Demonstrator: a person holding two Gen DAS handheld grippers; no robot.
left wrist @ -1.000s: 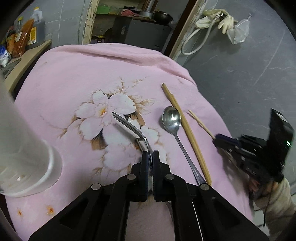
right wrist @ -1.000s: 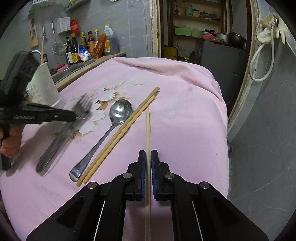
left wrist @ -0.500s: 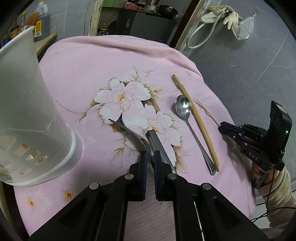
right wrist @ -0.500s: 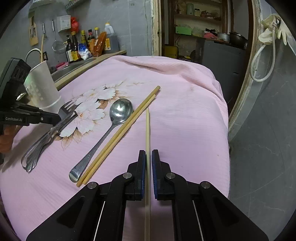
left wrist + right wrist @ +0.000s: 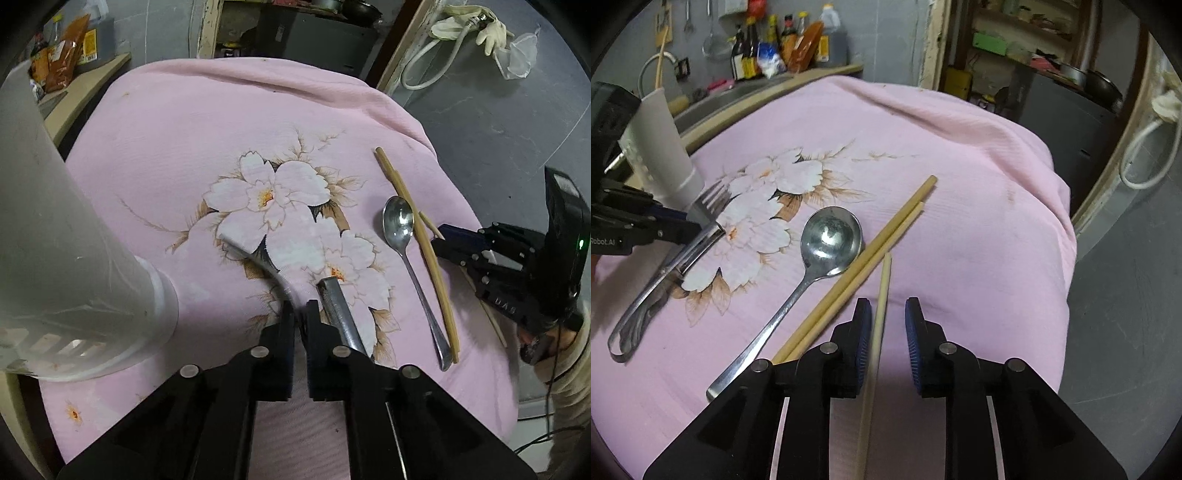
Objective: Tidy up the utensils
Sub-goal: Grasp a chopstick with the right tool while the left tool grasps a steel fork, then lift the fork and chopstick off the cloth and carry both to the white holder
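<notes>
- We see a glossy metal spoon [image 5: 831, 238] beside matt pale wooden chopsticks [image 5: 871, 254].
- Left of the spoon: shiny metal fork [image 5: 709, 203], matt white plastic cup [image 5: 661, 147].
- Under the spoon: soft ribbed pink cloth [image 5: 960, 184].

A pink floral cloth [image 5: 960, 155] bears a spoon [image 5: 827, 240], chopsticks [image 5: 879, 243] and a white holder [image 5: 55, 258].

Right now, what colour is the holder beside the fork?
White holder; right wrist view shows it best.

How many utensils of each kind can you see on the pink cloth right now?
Chopsticks: 3
Spoon: 1
Fork-tipped metal utensil: 1
Total: 5
</notes>
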